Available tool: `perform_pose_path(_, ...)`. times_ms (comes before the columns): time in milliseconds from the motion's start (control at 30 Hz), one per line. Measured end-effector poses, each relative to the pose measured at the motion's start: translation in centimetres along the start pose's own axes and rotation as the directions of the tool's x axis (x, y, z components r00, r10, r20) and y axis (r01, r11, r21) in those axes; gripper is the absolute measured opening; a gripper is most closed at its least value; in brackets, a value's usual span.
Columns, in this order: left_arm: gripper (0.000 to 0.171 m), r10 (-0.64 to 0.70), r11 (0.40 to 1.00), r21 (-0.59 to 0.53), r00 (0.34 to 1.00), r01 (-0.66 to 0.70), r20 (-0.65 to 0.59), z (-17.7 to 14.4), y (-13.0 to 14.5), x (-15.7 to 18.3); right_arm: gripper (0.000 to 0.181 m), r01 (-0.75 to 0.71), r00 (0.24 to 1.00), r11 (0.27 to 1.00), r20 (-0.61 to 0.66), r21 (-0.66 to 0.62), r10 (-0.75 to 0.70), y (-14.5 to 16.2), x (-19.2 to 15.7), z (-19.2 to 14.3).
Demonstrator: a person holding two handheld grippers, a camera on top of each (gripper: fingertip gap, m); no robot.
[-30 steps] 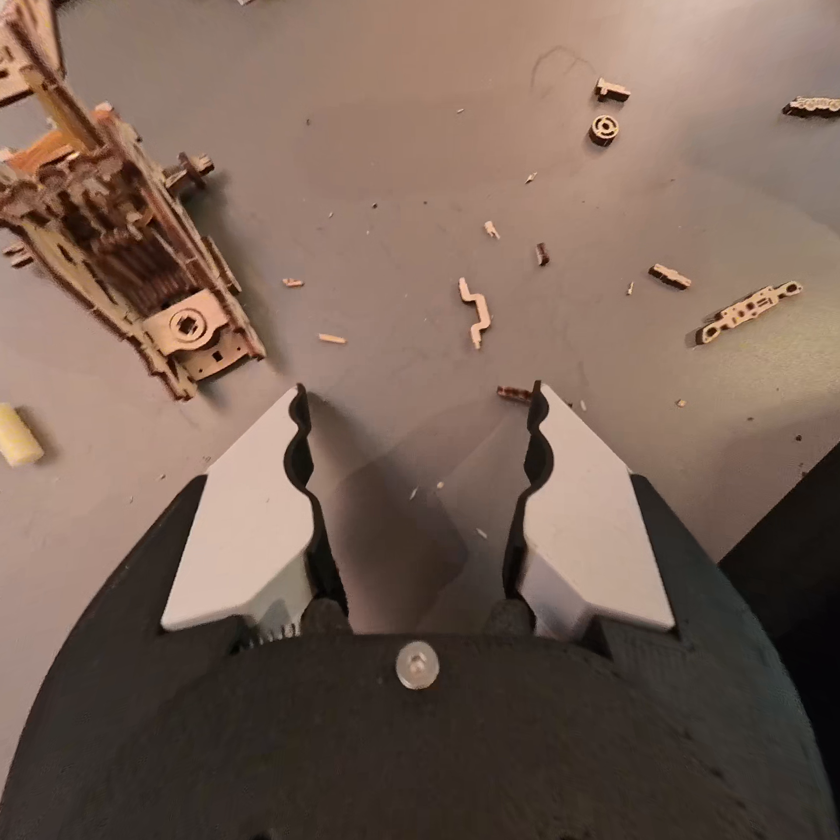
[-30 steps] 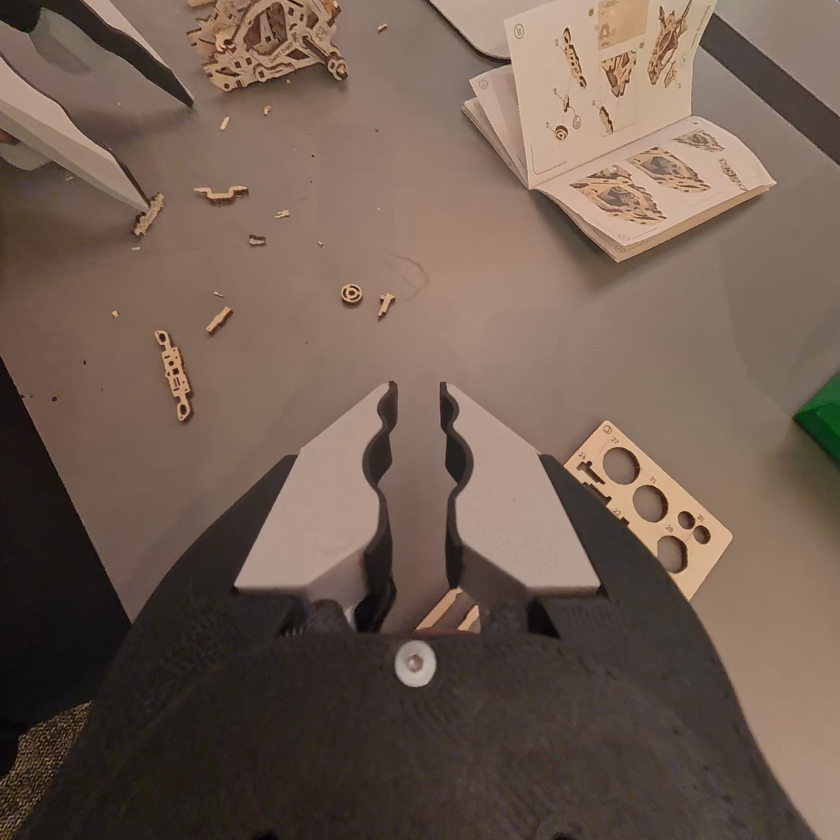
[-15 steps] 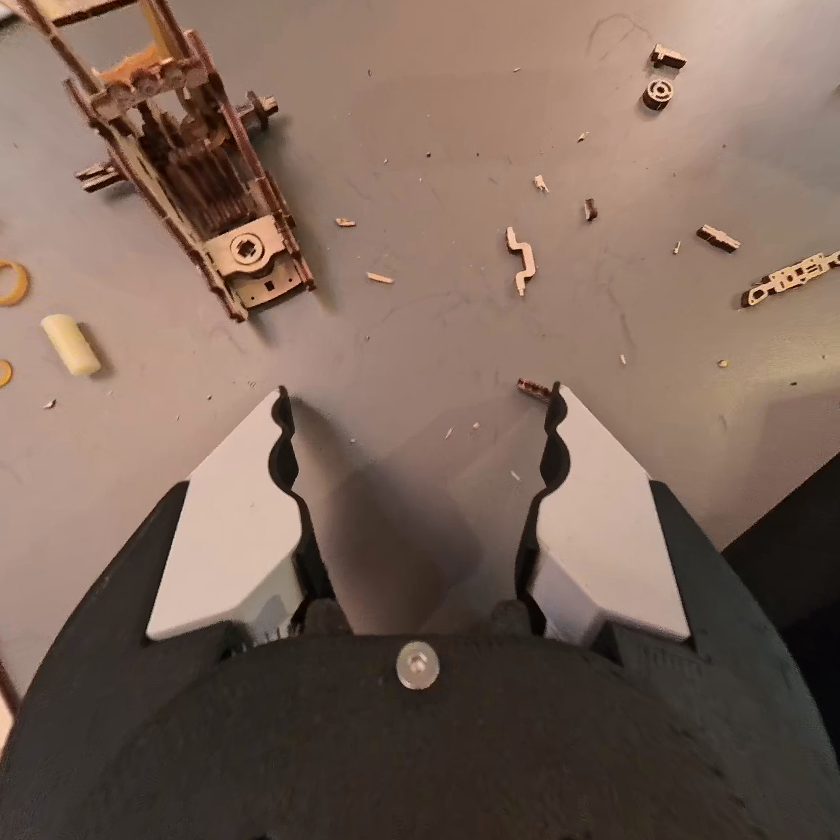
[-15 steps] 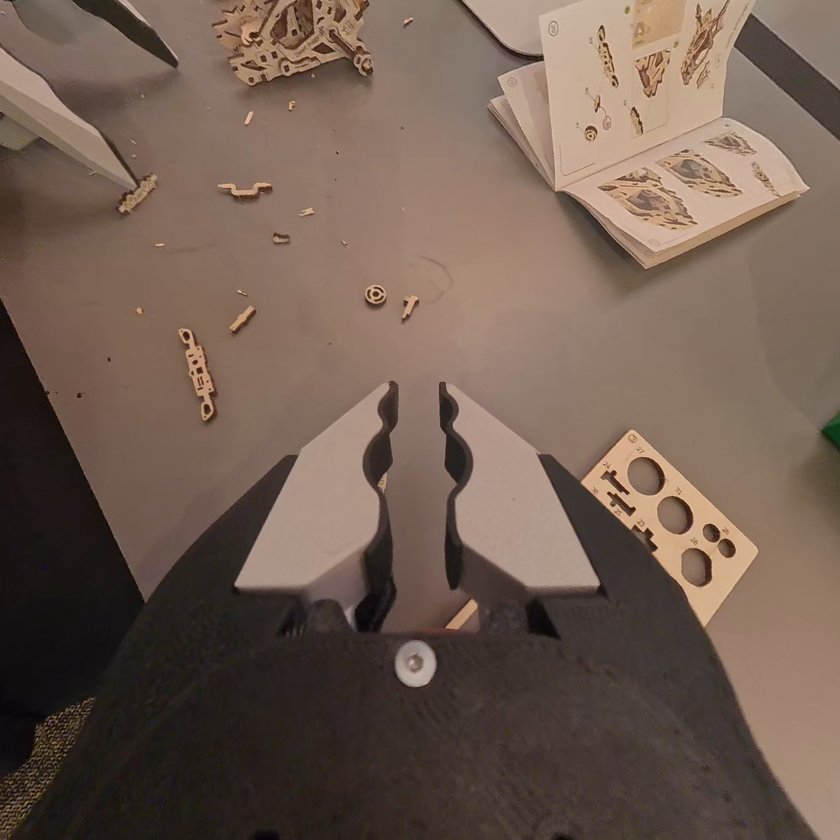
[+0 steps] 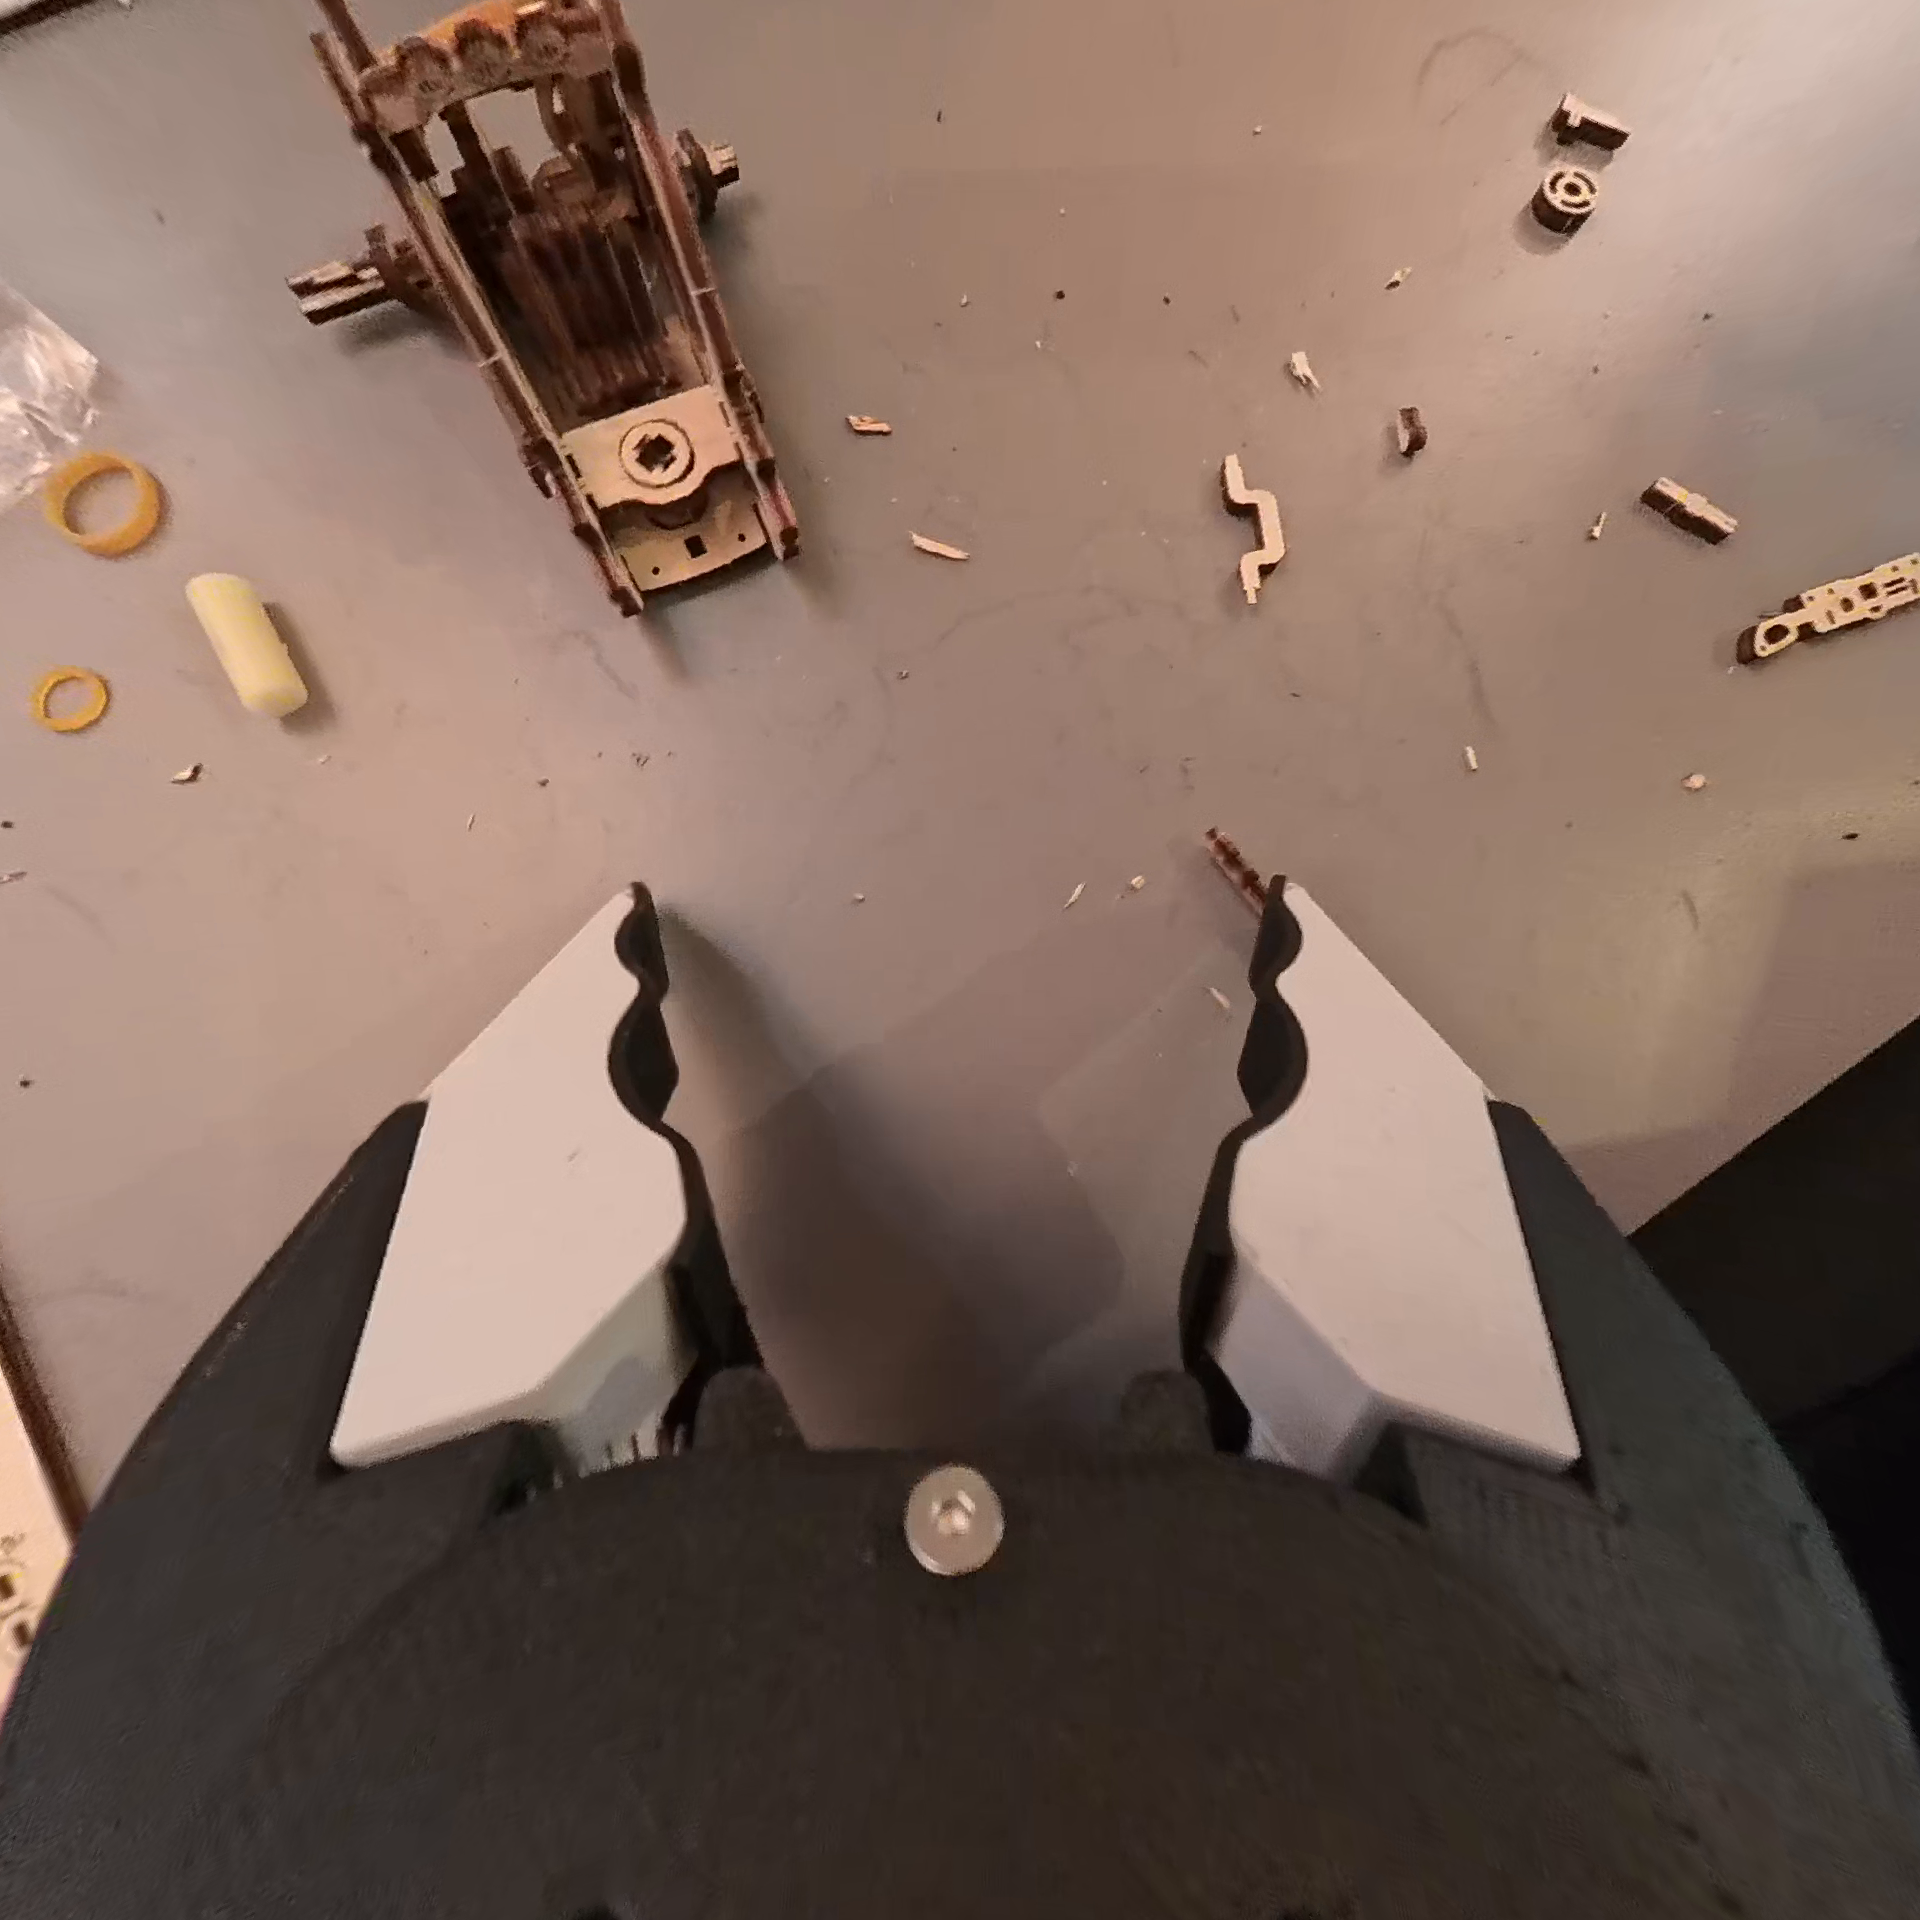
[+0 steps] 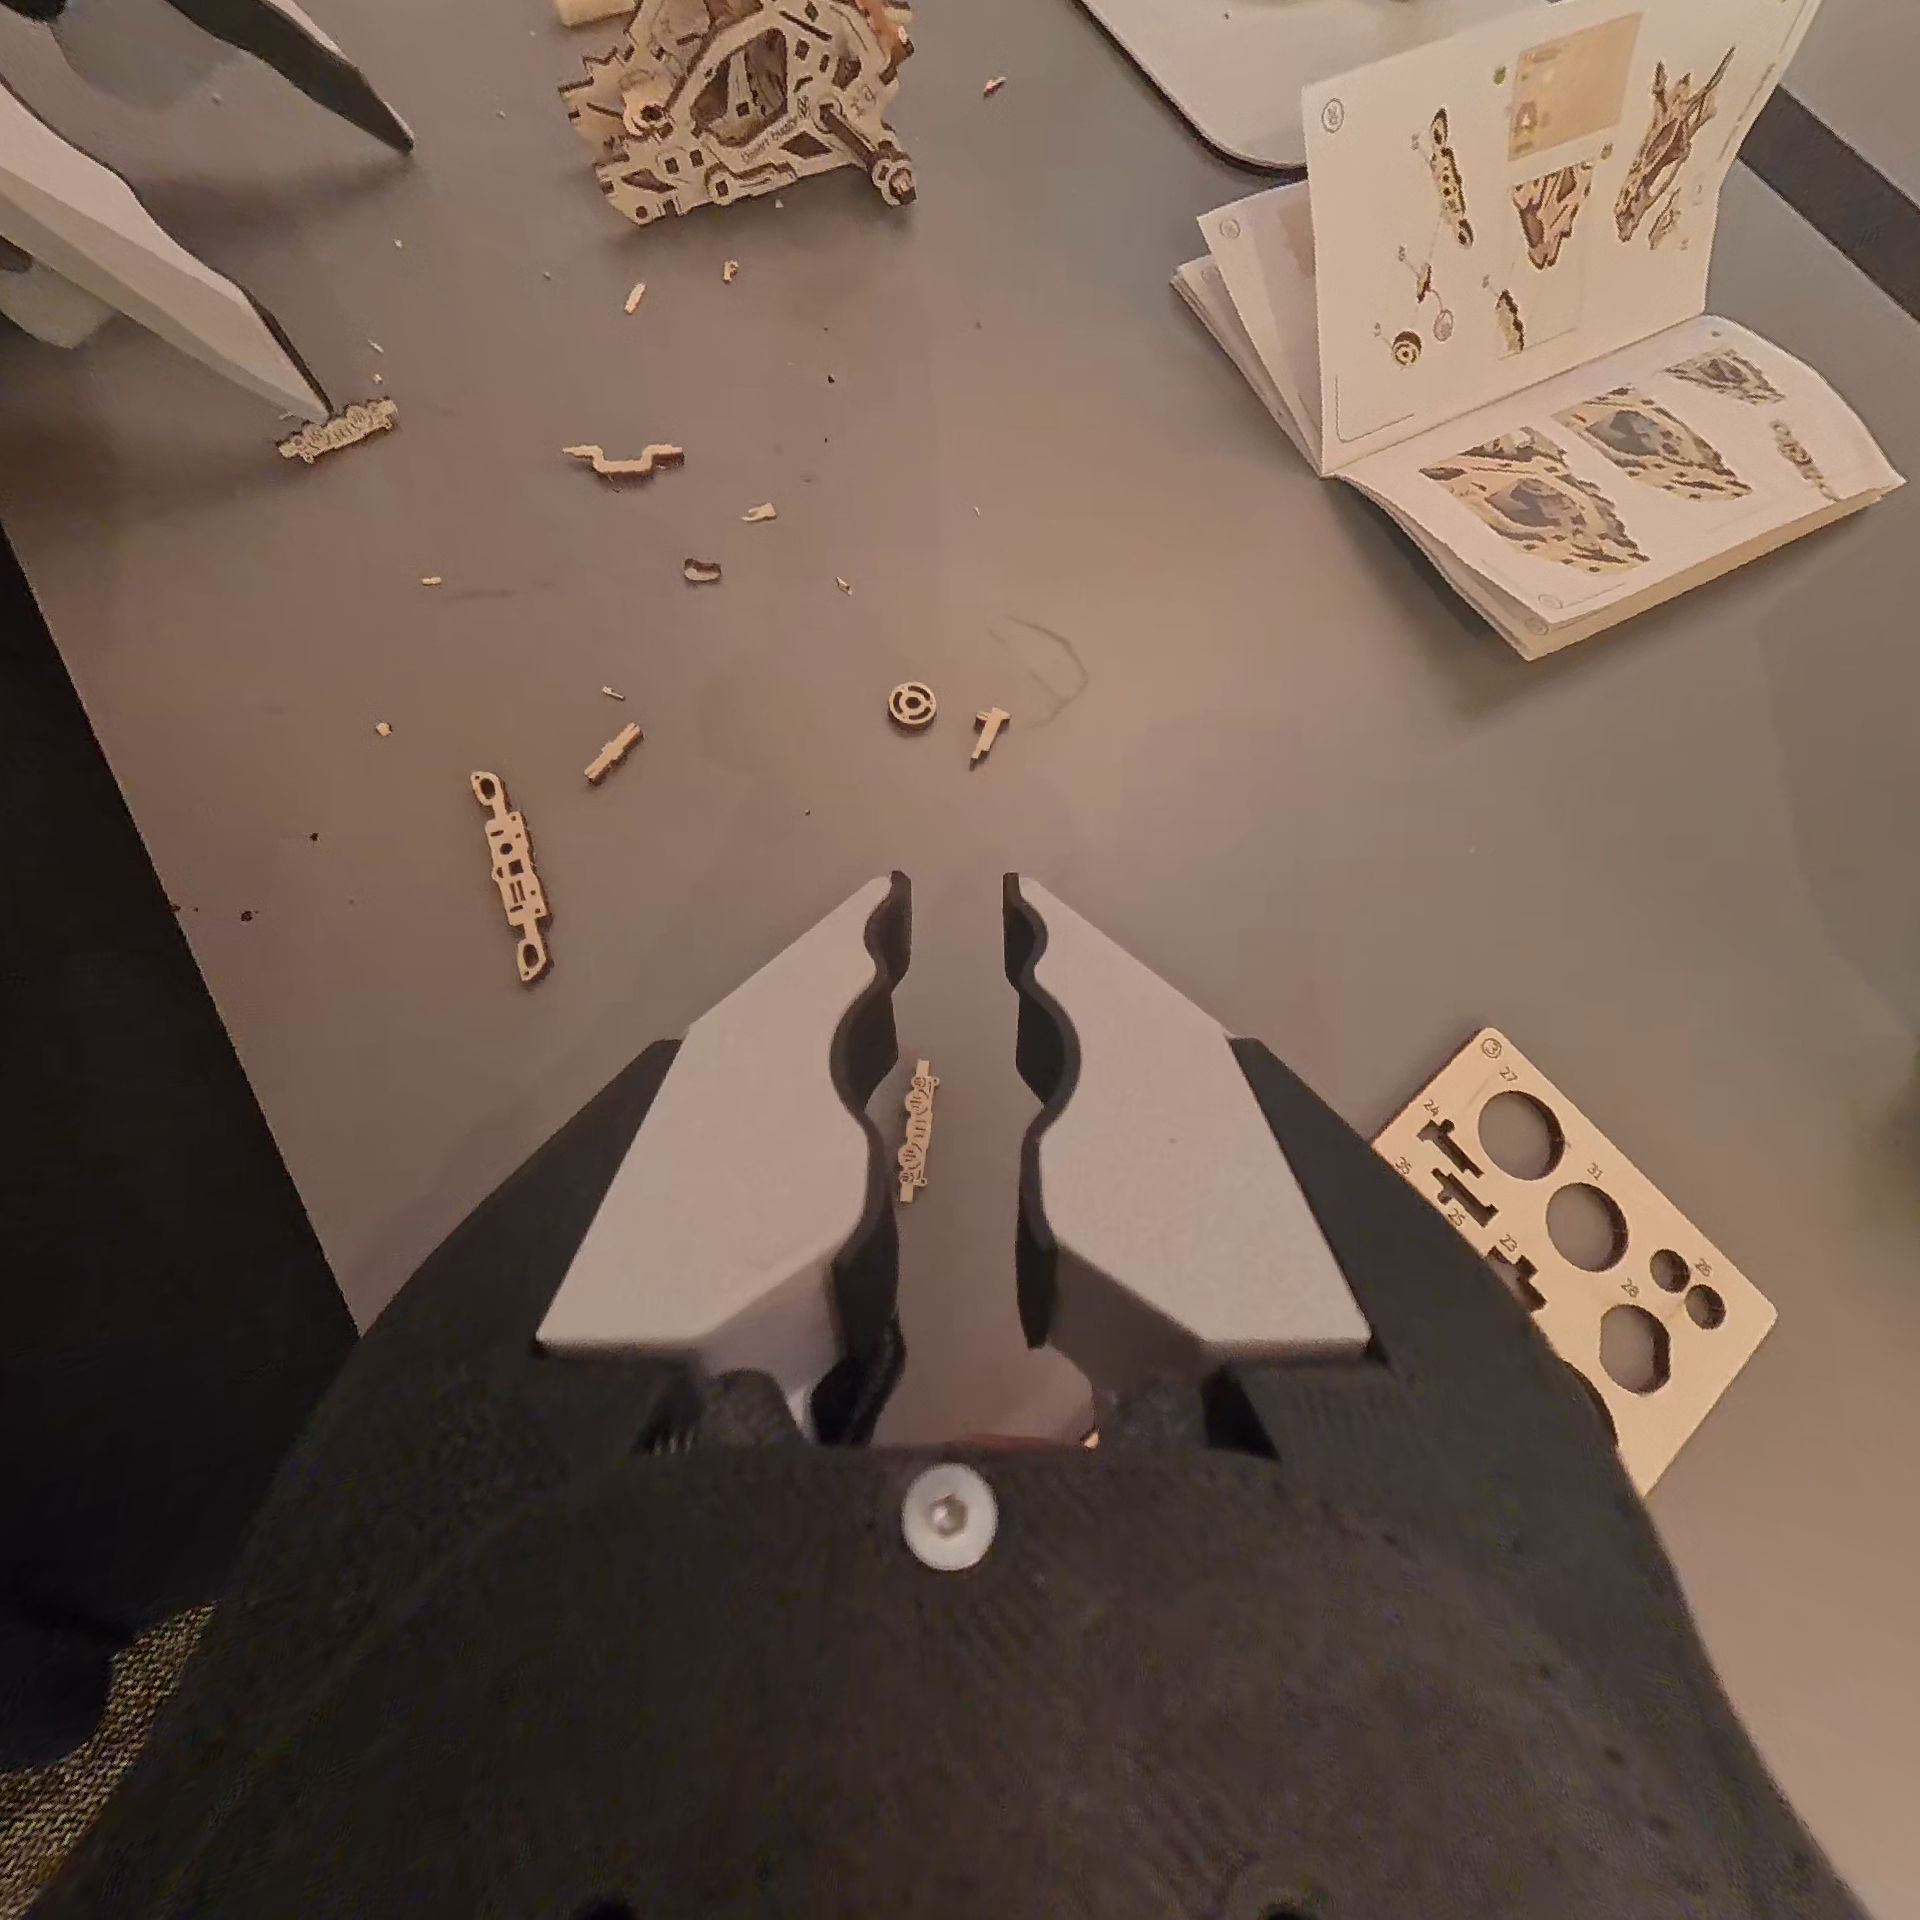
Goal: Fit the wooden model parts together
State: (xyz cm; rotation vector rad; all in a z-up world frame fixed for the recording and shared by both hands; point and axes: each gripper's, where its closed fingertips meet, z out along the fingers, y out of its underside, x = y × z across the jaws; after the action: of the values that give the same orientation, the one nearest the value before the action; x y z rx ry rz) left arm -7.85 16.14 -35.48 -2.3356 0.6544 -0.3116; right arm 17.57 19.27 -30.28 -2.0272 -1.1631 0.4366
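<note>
The part-built wooden model (image 5: 582, 343) stands on the grey table at the upper left of the left wrist view, and at the top of the right wrist view (image 6: 743, 114). My left gripper (image 5: 956, 894) is wide open and empty; its right fingertip touches a small notched wooden strip (image 5: 1236, 862). My right gripper (image 6: 951, 883) has a narrow gap and holds nothing. A small fretted strip (image 6: 916, 1130) lies on the table, seen between its fingers. Loose parts lie ahead: a zigzag piece (image 5: 1252, 525), a ring (image 6: 912, 707), a peg (image 6: 989, 727) and a long perforated strip (image 6: 511, 873).
An open instruction booklet (image 6: 1538, 343) lies at the far right. A punched-out wooden sheet (image 6: 1558, 1247) lies beside my right gripper. Two yellow rubber bands (image 5: 104, 502), a cream cylinder (image 5: 246, 644) and a plastic bag (image 5: 31, 384) sit left of the model. The table edge (image 6: 156, 831) runs along the left. To the peg (image 6: 989, 727): right tips about 8 cm, left tips about 20 cm. It is also in sight in the left wrist view (image 5: 1589, 116). About 8 cm separates my left fingertips from the zigzag piece (image 5: 1252, 525). The right camera catches it too, in the right wrist view (image 6: 636, 468).
The left view has swung so the model sits nearer the centre top, with the right fingertip still by the notched strip. The right gripper has shifted; the fretted strip now shows between its fingers.
</note>
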Motion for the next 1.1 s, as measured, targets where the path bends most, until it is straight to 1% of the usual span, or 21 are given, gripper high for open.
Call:
perform_pose_path(67, 0.105, -0.018, 1.000, 0.010, 1.000, 0.018, 0.003, -0.2, 0.2, -0.3, 0.015, 0.002, 1.000, 1.000, 0.003, 0.000, -0.002, -0.1, -0.1, 0.0)
perform_pose_path(167, 0.103, -0.046, 0.999, 0.025, 0.999, 0.046, -0.010, -0.4, 0.2, -0.4, 0.015, 0.007, 1.000, 1.000, 0.005, -0.001, -0.007, -0.2, -0.3, 0.0)
perform_pose_path(233, 0.099, 0.001, 1.000, 0.001, 1.000, -0.001, 0.023, -0.3, 0.5, -0.7, 0.015, 0.010, 1.000, 1.000, 0.008, -0.001, -0.010, -0.4, -0.4, 0.1)
perform_pose_path(300, 0.099, 0.022, 1.000, -0.004, 0.999, -0.022, 0.037, -0.3, 0.6, -0.7, 0.015, 0.014, 1.000, 1.000, 0.010, -0.002, -0.014, -0.5, -0.5, 0.1)
perform_pose_path(467, 0.104, -0.035, 0.999, 0.020, 0.999, 0.035, 0.003, -0.4, 0.3, -0.5, 0.015, 0.018, 1.000, 1.000, 0.014, 0.002, -0.018, -0.9, -0.7, 0.2)
perform_pose_path(600, 0.111, -0.021, 1.000, 0.011, 1.000, 0.021, 0.007, -0.1, 0.2, -0.3, 0.015, 0.019, 1.000, 1.000, 0.020, -0.007, -0.019, -0.8, -0.9, 0.4)
perform_pose_path(667, 0.109, 0.003, 1.000, 0.003, 1.000, -0.003, 0.016, 0.0, 0.2, -0.3, 0.015, 0.019, 1.000, 1.000, 0.024, -0.007, -0.019, -0.9, -1.0, 0.5)
perform_pose_path(833, 0.109, 0.000, 1.000, 0.006, 1.000, 0.000, 0.016, 0.0, 0.3, -0.3, 0.015, 0.019, 0.999, 1.000, 0.029, -0.004, -0.019, -1.1, -1.2, 0.6)
perform_pose_path(1000, 0.104, -0.014, 1.000, 0.012, 0.999, 0.013, 0.034, -0.4, 0.4, -0.9, 0.015, 0.032, 0.999, 0.999, 0.032, 0.004, -0.032, -1.5, -1.3, 0.5)
perform_pose_path(1033, 0.103, -0.011, 1.000, 0.025, 0.999, 0.010, 0.037, -0.7, 0.3, -1.1, 0.016, 0.037, 0.999, 0.999, 0.033, 0.005, -0.037, -1.7, -1.3, 0.5)
perform_pose_path(1100, 0.096, -0.017, 0.995, 0.096, 0.999, 0.012, 0.043, -1.8, -0.9, -1.9, 0.016, 0.049, 0.998, 0.999, 0.032, 0.006, -0.049, -2.2, -1.3, 0.5)
